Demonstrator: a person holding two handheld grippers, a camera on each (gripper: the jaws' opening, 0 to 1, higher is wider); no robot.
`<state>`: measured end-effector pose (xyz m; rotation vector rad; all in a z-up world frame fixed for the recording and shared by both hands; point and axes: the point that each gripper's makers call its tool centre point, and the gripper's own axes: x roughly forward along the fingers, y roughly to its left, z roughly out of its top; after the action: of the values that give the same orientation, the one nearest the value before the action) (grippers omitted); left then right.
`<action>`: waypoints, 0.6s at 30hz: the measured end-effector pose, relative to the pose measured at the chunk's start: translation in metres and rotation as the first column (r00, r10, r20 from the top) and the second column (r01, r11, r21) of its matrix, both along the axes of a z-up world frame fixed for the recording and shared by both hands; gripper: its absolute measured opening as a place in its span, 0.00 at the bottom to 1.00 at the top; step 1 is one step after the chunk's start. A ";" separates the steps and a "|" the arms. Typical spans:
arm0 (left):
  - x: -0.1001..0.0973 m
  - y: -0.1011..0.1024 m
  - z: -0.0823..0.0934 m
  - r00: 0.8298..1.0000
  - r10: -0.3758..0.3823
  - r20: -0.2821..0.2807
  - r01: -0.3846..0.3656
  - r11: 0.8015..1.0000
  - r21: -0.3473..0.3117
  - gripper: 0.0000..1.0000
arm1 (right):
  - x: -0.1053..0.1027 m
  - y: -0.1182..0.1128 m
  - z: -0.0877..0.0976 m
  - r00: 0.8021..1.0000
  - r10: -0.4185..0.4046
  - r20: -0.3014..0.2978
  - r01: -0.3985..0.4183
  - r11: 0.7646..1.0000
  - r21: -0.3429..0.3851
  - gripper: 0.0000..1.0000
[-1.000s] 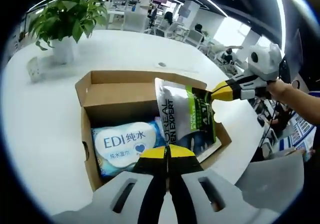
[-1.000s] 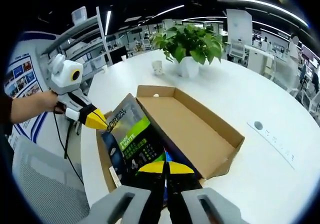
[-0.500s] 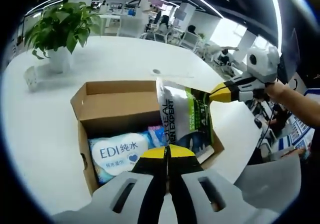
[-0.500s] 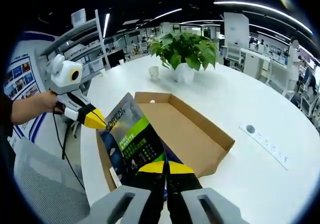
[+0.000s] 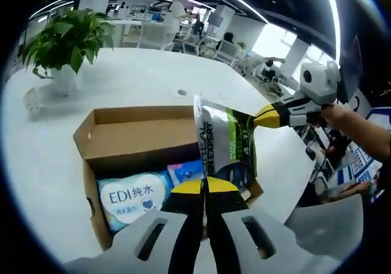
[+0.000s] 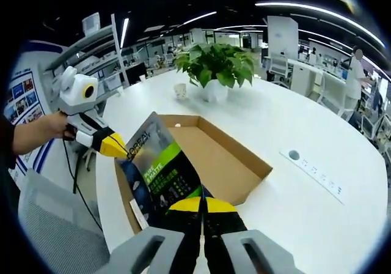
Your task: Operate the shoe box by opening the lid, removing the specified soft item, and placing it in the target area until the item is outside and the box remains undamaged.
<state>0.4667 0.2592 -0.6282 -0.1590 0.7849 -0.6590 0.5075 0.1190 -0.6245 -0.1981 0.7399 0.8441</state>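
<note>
We count 1 cardboard shoe box [image 5: 131, 136] on the white table [image 5: 122, 72], its lid [image 6: 223, 158] already swung open, and 2 grippers, both clamped on the same soft pouch [image 5: 225, 144] (silver and green, lettered "EXPERT"), which stands upright above the box's right end, its lower part level with the box rim. In the left gripper view, the left gripper [image 5: 206, 187] at 6 o'clock has its yellow-tipped jaws pressed together on the pouch's bottom edge, while the right gripper [image 5: 259, 117] comes in from 3 o'clock and pinches the pouch's upper corner. In the right gripper view the roles swap: the right gripper [image 6: 203, 205] is closed on the pouch [image 6: 160, 175] at 6 o'clock and the left gripper [image 6: 116, 147] nips its top corner from 9 o'clock, a hand [image 6: 52, 127] behind it. Inside the box lie 1 blue wipes pack [image 5: 131, 196] marked "EDI" and 1 smaller blue packet [image 5: 185, 171] beside it. At 10 o'clock stands 1 potted plant [image 5: 64, 41], with 1 small white cup [image 5: 32, 100] near it.
</note>
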 end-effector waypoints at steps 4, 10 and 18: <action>0.001 -0.009 0.003 1.000 -0.007 0.002 0.007 1.000 -0.007 0.00 | 0.001 -0.010 0.001 1.000 -0.012 0.002 0.012 1.000 -0.005 0.00; 0.003 -0.020 0.002 1.000 -0.018 0.001 0.018 1.000 -0.010 0.00 | 0.001 -0.024 -0.001 1.000 -0.025 0.001 0.025 1.000 -0.017 0.00; 0.002 -0.037 0.004 1.000 -0.027 0.000 0.027 0.999 -0.025 0.00 | -0.002 -0.042 -0.005 0.999 -0.051 -0.004 0.051 0.998 -0.023 0.00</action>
<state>0.4690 0.2219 -0.6241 -0.1709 0.7805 -0.6948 0.5053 0.0774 -0.6292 -0.1965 0.7563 0.7886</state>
